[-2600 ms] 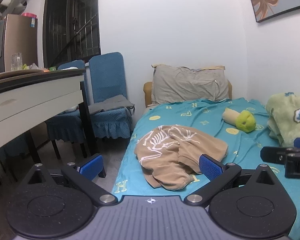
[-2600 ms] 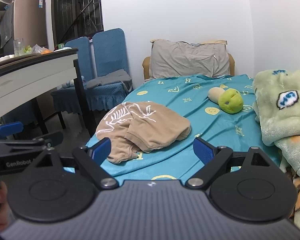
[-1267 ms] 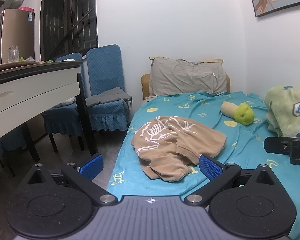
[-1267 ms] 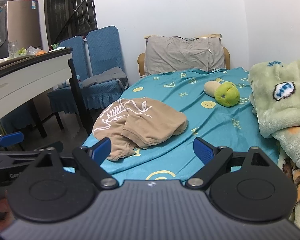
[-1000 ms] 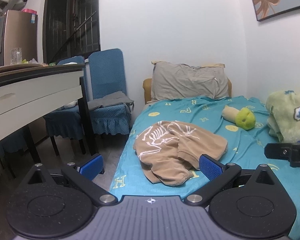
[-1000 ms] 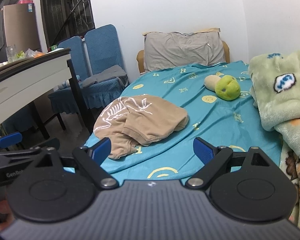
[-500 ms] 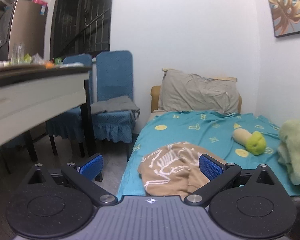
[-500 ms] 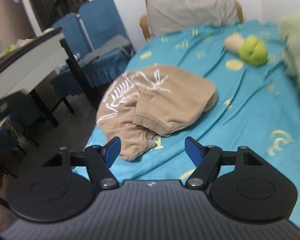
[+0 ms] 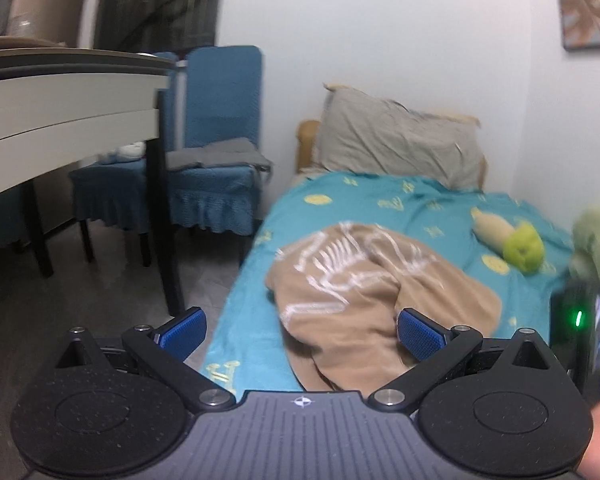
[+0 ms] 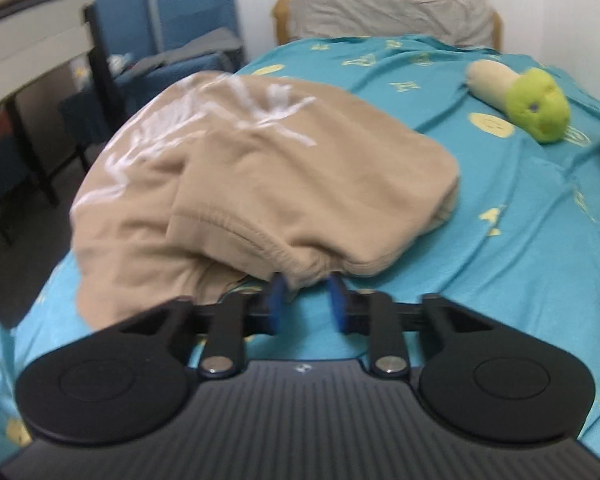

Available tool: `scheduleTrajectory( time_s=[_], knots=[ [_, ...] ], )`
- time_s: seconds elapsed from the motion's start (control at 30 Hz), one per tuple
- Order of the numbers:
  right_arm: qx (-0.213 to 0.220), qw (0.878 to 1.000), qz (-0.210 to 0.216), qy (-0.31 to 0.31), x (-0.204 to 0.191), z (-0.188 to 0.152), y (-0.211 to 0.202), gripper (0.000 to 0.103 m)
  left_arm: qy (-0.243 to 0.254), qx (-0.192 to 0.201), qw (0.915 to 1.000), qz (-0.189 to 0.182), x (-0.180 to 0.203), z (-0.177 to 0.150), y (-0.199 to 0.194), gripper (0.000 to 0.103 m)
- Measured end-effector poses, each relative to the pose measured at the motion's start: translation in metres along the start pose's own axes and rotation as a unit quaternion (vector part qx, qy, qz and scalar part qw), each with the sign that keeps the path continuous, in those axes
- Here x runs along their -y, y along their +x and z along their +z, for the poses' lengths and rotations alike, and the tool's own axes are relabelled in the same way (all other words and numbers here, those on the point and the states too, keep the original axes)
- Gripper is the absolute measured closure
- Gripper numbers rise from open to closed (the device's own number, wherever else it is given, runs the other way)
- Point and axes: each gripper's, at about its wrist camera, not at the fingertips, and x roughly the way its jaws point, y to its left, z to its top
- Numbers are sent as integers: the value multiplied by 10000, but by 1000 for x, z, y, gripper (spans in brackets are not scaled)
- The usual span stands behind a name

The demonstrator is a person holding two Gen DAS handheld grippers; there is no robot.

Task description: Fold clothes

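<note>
The crumpled tan cotton garment with a white skeleton print (image 10: 236, 168) lies in a heap on the near left part of the bed, on the teal bedsheet patterned with yellow letters and smiley discs (image 10: 520, 240). Its thick stitched hem faces the camera in the right wrist view, and a fold of that hem sits between the blue pads of the right gripper (image 10: 306, 300), whose jaws are closing; a sliver of gap shows on the right pad's side, so the pinch does not look complete.

The left gripper (image 9: 300, 330) hangs wide open over the near edge of the bed, holding nothing, with the cloth just beyond its right pad.

To do this grasp well, the right claw should, I judge, bite only the garment's hem and not the sheet below, then lift enough to let the heap fall loose. The left one would best take a second edge well apart from the first, so the piece can be spread flat before any fold.

Beyond lie a yellow-green and cream plush toy (image 10: 528, 100) and a grey pillow (image 10: 388, 4); blue-covered chairs (image 9: 220, 152) stand beside the bed.

The sheet's yellow marks read as single letters, an A and an H among them; I can read no brand.
</note>
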Motion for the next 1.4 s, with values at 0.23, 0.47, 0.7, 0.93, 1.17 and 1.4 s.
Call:
scheduleTrajectory(
  time_s=[0.23,0.47,0.7,0.93,1.17,1.4],
  knots=[
    [701,9871,-133,1434,54,19,-40,98,748,-362,9964,-187,27,-21,13,3],
    [525,9722,-19,2282,79,15,-60,97,2180,-438,9750,-29,70,-48,30,10],
    [140,9746,-183,2226,77,20,-73,93,4236,-73,9055,-218,118,-87,61,25],
    [441,9692,197,2414,74,30,-84,9,3695,-100,9283,-399,113,-83,89,32],
    [474,9715,363,2295,63,36,-76,9,2806,-242,9585,-438,93,-65,101,87],
    [393,9772,295,2065,60,23,-66,9,997,343,9933,-475,50,-15,58,92]
  ],
)
